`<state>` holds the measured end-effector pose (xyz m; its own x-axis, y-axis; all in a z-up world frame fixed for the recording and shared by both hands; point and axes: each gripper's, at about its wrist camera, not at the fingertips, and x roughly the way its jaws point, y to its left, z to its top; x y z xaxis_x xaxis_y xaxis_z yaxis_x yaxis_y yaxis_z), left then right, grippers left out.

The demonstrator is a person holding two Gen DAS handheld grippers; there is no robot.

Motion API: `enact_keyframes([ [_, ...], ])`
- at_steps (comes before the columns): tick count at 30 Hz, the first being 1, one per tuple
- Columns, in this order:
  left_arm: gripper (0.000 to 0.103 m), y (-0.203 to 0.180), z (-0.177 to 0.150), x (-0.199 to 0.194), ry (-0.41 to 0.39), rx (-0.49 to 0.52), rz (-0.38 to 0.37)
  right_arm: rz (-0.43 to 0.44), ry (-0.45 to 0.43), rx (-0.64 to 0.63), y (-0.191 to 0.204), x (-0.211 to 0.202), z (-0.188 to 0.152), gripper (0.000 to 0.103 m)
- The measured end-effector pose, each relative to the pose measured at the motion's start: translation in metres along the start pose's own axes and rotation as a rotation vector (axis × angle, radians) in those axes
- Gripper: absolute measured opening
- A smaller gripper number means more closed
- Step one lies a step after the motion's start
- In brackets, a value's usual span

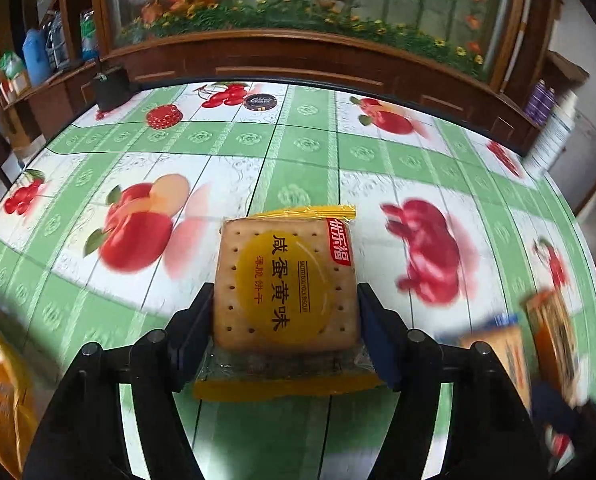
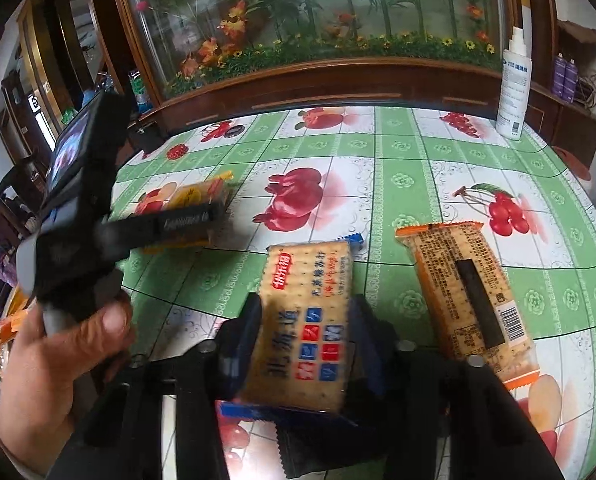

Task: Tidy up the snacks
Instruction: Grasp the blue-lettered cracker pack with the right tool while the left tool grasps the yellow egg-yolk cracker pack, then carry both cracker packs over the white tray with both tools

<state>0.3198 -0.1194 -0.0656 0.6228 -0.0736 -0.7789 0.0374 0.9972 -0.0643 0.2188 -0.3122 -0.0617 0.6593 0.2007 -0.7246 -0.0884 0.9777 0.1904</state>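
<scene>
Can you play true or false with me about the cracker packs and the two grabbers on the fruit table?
1. The left gripper is squeezing a yellow-wrapped cracker pack. True.
2. The right gripper is open with nothing in it. False: it is shut on a blue-wrapped cracker pack.
3. An orange-wrapped cracker pack lies on the table with its barcode side up. True.
4. The tablecloth is plain blue. False: it is green and white with fruit pictures.
5. A white spray bottle stands near the table's far edge. True.
</scene>
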Motion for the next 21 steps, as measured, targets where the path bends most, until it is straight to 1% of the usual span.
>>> enact_keyframes([
  [1,0.067,0.0,-0.004,-0.007,-0.01,0.004,0.002,0.004,0.003,-0.001,0.001,0.0,0.0,0.03],
  [3,0.067,0.007,-0.014,-0.025,-0.031,0.001,-0.001,0.003,0.007,-0.006,0.002,0.001,0.0,0.026],
  [5,0.067,0.016,-0.024,-0.046,-0.051,-0.007,-0.01,-0.003,0.01,-0.009,0.002,0.001,0.0,0.026],
  [7,0.067,0.022,-0.033,-0.065,-0.072,-0.006,-0.014,-0.012,0.012,-0.015,0.004,0.001,-0.001,0.032],
  [8,0.067,0.027,-0.039,-0.075,-0.086,-0.01,-0.019,-0.014,0.005,-0.016,0.006,0.0,0.0,0.037],
  [10,0.067,0.033,-0.049,-0.094,-0.107,-0.016,-0.025,0.01,-0.001,0.001,0.009,-0.002,0.001,0.078],
  [11,0.067,0.036,-0.055,-0.103,-0.117,-0.014,-0.029,0.013,-0.006,-0.004,0.014,-0.002,0.001,0.084],
  [12,0.067,0.039,-0.061,-0.11,-0.122,-0.014,-0.032,-0.001,-0.008,-0.015,0.018,-0.002,0.002,0.088],
  [14,0.067,0.043,-0.07,-0.121,-0.122,-0.012,-0.041,-0.059,0.006,-0.058,0.029,0.007,0.001,0.087],
  [16,0.067,0.046,-0.081,-0.134,-0.128,-0.001,-0.042,-0.11,0.042,-0.09,0.035,0.021,-0.001,0.084],
  [17,0.067,0.049,-0.086,-0.143,-0.14,0.003,-0.04,-0.121,0.062,-0.104,0.037,0.027,-0.004,0.081],
  [18,0.067,0.052,-0.09,-0.151,-0.152,0.007,-0.03,-0.138,0.095,-0.128,0.042,0.035,-0.006,0.069],
  [19,0.067,0.055,-0.093,-0.157,-0.162,0.01,-0.022,-0.156,0.065,-0.143,0.046,0.03,-0.005,0.059],
  [20,0.067,0.058,-0.096,-0.164,-0.177,0.013,-0.013,-0.181,0.054,-0.158,0.048,0.028,-0.005,0.058],
  [21,0.067,0.061,-0.1,-0.172,-0.19,0.018,0.001,-0.183,0.055,-0.166,0.049,0.026,-0.006,0.058],
])
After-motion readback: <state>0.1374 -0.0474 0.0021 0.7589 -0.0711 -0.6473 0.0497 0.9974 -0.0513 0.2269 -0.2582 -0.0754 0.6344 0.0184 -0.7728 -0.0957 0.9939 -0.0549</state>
